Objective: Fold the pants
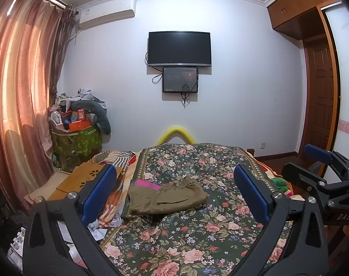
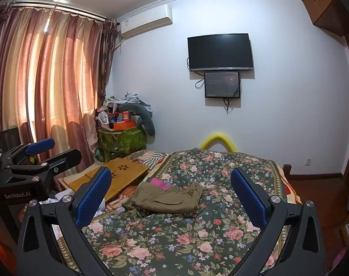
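Clearly both jaws gape empty: left gripper [image 1: 174, 191], right gripper [image 2: 171, 191], well short of the olive pants [image 1: 166, 199] bunched on the floral bed [image 1: 197, 241]; soft, light cloth, best pinched at hem corners
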The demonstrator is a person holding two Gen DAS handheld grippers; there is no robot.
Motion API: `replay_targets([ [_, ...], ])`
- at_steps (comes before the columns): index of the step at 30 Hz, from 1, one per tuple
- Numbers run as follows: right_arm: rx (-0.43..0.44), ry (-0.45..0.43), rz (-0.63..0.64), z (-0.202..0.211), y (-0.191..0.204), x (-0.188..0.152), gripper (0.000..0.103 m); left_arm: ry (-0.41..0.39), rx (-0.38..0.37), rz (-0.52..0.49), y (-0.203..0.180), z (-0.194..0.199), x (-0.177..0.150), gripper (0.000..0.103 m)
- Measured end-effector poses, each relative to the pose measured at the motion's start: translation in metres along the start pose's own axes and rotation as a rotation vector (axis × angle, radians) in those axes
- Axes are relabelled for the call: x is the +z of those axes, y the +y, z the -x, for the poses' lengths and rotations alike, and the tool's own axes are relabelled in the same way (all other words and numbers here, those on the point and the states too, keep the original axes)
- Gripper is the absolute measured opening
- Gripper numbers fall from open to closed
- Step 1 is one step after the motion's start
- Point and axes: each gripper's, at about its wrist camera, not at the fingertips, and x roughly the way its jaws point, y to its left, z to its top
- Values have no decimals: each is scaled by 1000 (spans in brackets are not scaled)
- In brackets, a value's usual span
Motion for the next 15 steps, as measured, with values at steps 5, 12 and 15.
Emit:
replay_targets([
  [5,1,1,-2,1,-1,-1,103,3,-8,-1,1,-1,0,103],
  [12,0,-1,-4,1,-1,0,103,5,-33,-8,1,-1,1,103],
  [15,-2,-2,-7,0,-2,0,103,7,-30,-10,1,-2,1,103],
])
